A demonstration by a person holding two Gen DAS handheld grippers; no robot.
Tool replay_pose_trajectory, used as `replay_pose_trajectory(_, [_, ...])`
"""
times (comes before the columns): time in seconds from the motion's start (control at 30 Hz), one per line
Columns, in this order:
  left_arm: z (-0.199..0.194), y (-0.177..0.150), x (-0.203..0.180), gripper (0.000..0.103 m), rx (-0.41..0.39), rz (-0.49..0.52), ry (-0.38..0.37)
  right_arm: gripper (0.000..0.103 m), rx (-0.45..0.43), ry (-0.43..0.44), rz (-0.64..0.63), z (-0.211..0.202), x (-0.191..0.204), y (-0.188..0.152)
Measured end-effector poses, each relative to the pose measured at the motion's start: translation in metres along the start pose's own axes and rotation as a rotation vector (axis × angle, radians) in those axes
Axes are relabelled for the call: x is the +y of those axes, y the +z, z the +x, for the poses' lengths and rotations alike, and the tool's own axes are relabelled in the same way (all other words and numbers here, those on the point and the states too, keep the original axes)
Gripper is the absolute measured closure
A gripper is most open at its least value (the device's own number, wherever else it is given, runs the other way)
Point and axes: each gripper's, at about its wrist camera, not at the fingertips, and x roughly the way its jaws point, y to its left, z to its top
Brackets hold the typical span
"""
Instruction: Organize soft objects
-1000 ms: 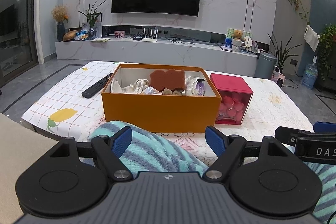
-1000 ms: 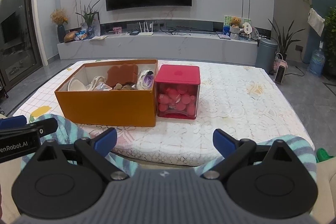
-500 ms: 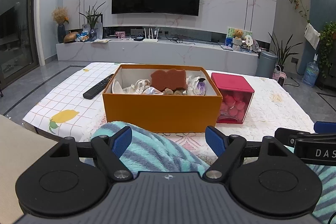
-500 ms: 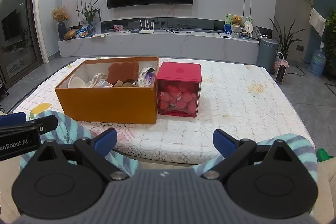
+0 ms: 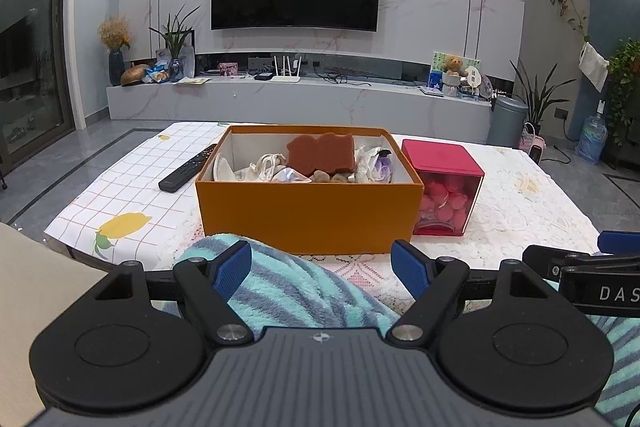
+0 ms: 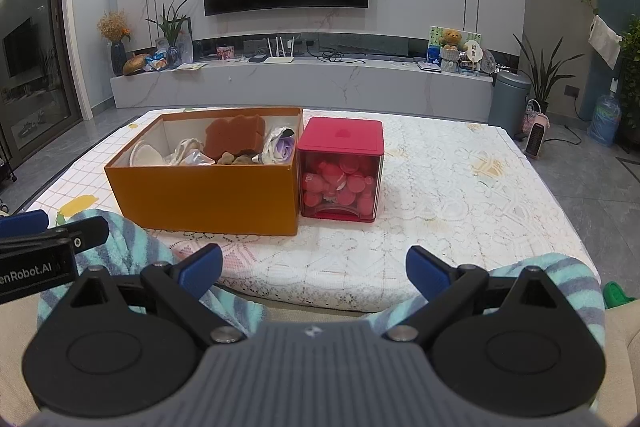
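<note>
Orange box (image 5: 308, 215) nearer; both claws level, agape.

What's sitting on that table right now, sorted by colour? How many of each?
Orange: 1, open cardboard box
Red: 1, lidded plastic cube container
Black: 1, remote control
Total: 3, not counting the box's jumbled contents.

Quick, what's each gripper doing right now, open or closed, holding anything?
Left gripper: open, holding nothing, jaws spread above the striped fleece.
Right gripper: open, holding nothing.
</note>
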Motion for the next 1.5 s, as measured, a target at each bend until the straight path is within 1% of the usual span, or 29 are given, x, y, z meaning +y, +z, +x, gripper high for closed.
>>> replay_pose_trajectory(1.5, [-0.0018, 0.0026, -0.0026, 0.010, -0.015, 0.027, -0.027, 0.006, 0.005, 0.004, -0.009, 0.0011, 0.0003, -0.0025])
